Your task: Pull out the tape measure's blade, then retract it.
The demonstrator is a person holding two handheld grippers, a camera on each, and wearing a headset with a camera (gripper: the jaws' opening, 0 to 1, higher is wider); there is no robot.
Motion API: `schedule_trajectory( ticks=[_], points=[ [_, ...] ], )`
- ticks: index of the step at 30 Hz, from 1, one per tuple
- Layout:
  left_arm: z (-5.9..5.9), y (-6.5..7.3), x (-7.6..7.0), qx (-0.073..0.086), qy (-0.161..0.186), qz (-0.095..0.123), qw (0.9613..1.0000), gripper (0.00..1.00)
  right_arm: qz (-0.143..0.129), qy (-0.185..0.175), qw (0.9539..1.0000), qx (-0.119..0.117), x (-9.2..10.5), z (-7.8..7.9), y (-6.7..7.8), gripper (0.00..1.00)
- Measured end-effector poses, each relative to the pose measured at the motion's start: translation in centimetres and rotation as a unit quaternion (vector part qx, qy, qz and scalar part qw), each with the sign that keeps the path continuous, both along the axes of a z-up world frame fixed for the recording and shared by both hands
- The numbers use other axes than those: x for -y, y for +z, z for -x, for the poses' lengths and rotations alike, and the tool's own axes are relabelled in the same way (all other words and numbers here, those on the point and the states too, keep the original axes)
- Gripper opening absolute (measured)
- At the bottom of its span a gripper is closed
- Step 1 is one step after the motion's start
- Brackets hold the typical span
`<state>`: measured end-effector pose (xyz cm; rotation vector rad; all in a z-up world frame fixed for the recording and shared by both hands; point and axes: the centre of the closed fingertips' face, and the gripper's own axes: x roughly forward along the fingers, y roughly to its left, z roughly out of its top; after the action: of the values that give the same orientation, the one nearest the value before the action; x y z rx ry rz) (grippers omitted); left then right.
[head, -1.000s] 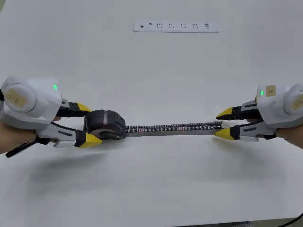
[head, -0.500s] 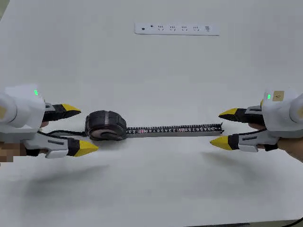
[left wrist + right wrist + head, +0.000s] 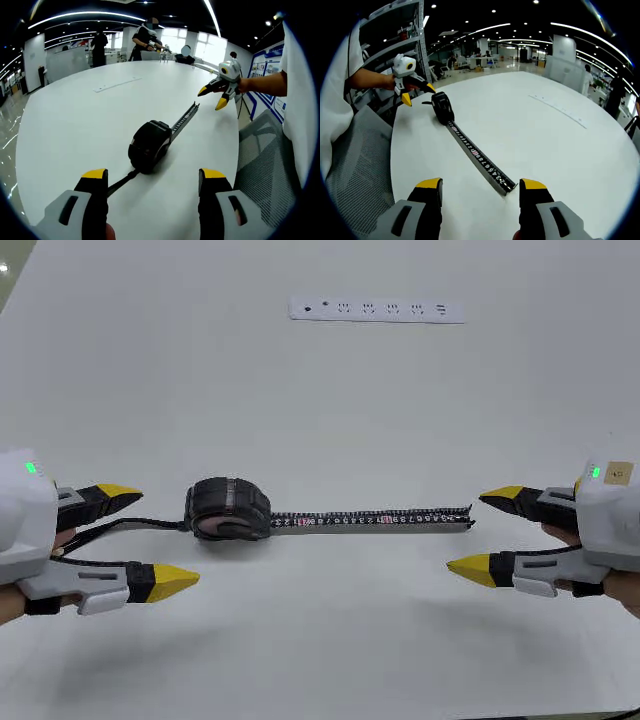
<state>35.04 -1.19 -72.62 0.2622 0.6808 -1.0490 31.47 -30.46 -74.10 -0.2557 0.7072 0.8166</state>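
- Both hand-held grippers have backed away from the tape measure since a second ago, when the left one clasped the case and the right one pinched the blade's tip.
- Left hand-held gripper [image 3: 168, 537]: jaws spread wide with nothing between them, set just off the case's left end and clear of it.
- Its own view looks between the yellow tips [image 3: 154, 174] straight along the tape.
- Right hand-held gripper [image 3: 465, 530]: jaws also wide apart and empty, with the tips either side of the line of the blade's end and not touching it.
- Tape measure case [image 3: 228, 510]: dark and rounded, resting on the white tabletop [image 3: 320, 410] at the left end of the tape.
- Thin black strap [image 3: 150, 525]: trails from the case towards the left hand-held gripper.
- Blade [image 3: 370, 520]: drawn out and lying along the tabletop, with its printed scale showing.
- Its long axis runs left to right in the head view, and its free end points at the right hand-held gripper.
- White power strip [image 3: 376, 309]: lies well beyond the tape at the far side of the tabletop, roughly parallel to the blade.
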Motion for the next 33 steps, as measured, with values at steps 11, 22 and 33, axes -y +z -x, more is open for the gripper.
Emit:
schedule_trajectory(
  ticks=[11,22,33],
  points=[
    [1.7,0.2,-2.1,0.017,0.055,0.003,0.9983,0.75,-0.014,-0.042,0.9988,0.019,-0.3,1.3,1.2,0.71],
    [3.9,-0.4,-4.2,0.021,0.099,0.002,0.9949,0.80,-0.014,-0.063,0.9975,0.028,-0.5,3.3,1.1,0.76],
    [5.4,-0.3,-4.7,0.029,0.126,0.012,0.9916,0.85,-0.029,-0.096,0.9945,0.030,-0.2,5.2,1.1,0.82]
  ],
)
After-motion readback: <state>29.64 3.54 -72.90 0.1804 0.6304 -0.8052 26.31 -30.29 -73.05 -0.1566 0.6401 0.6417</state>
